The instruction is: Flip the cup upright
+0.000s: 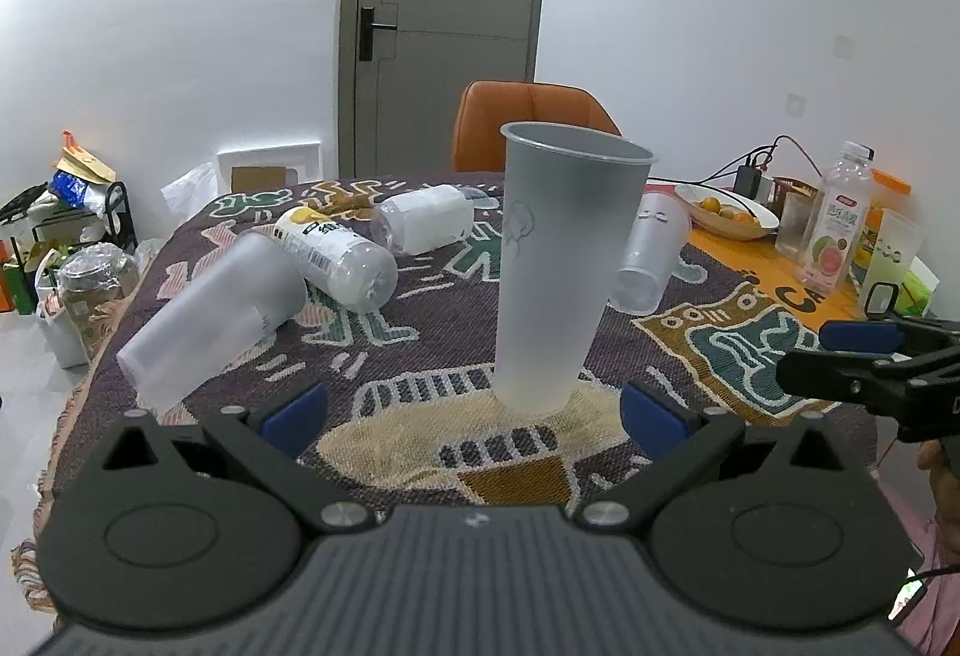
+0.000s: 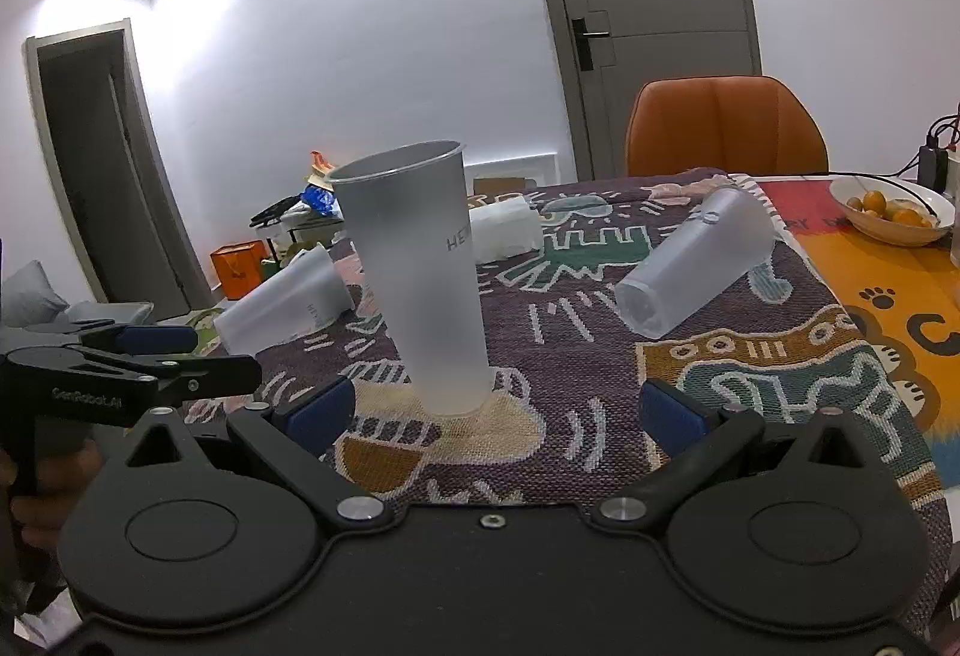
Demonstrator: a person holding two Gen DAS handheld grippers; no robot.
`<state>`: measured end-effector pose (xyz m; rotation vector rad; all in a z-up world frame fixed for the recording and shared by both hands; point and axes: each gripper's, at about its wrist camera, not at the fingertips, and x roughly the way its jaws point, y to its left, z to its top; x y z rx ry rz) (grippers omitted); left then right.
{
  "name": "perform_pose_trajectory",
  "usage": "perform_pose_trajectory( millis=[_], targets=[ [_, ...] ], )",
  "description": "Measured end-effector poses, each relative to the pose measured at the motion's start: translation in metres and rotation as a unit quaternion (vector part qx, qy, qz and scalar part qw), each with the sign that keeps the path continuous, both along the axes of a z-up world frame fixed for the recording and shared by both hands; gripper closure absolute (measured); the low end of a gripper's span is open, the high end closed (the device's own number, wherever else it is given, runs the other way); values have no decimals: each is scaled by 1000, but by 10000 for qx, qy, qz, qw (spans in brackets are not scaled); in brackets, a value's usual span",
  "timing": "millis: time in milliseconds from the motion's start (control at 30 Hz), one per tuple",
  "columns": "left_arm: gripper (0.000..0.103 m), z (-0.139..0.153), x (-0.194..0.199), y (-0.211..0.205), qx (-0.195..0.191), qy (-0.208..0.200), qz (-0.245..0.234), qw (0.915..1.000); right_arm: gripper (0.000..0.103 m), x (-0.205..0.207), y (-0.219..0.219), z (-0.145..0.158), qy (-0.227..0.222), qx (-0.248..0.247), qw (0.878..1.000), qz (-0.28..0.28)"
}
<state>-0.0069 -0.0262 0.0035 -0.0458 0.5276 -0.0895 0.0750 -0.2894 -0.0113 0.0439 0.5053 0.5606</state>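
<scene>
A tall frosted plastic cup [image 1: 558,260] stands upright, mouth up, on the patterned cloth; it also shows in the right wrist view [image 2: 420,278]. My left gripper [image 1: 474,410] is open and empty, with the cup's base just ahead between its blue pads. My right gripper [image 2: 495,410] is open and empty, a little back from the cup, whose base is nearer its left pad. Each gripper shows in the other's view: the right one at the right edge [image 1: 840,362], the left one at the left edge [image 2: 174,356].
Two more frosted cups lie on their sides [image 1: 210,302] [image 1: 651,254], with two plastic bottles [image 1: 342,254] [image 1: 420,218] lying behind. A fruit bowl [image 1: 729,215], a juice bottle [image 1: 837,218] and cables stand at the right. An orange chair [image 1: 528,122] is beyond the table.
</scene>
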Motion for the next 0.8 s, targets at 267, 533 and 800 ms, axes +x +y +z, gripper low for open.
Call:
perform_pose_trajectory(
  millis=[267, 533, 800],
  targets=[
    [0, 0, -4, 4, 2, -44, 56, 10000, 0, 1, 3, 0, 14, -65, 10000, 53],
    [0, -1, -5, 5, -10, -22, 74, 10000, 0, 1, 4, 0, 15, -114, 9999, 76],
    [0, -1, -4, 6, -26, -25, 94, 9999, 0, 2, 4, 0, 25, -123, 9999, 56]
  ],
)
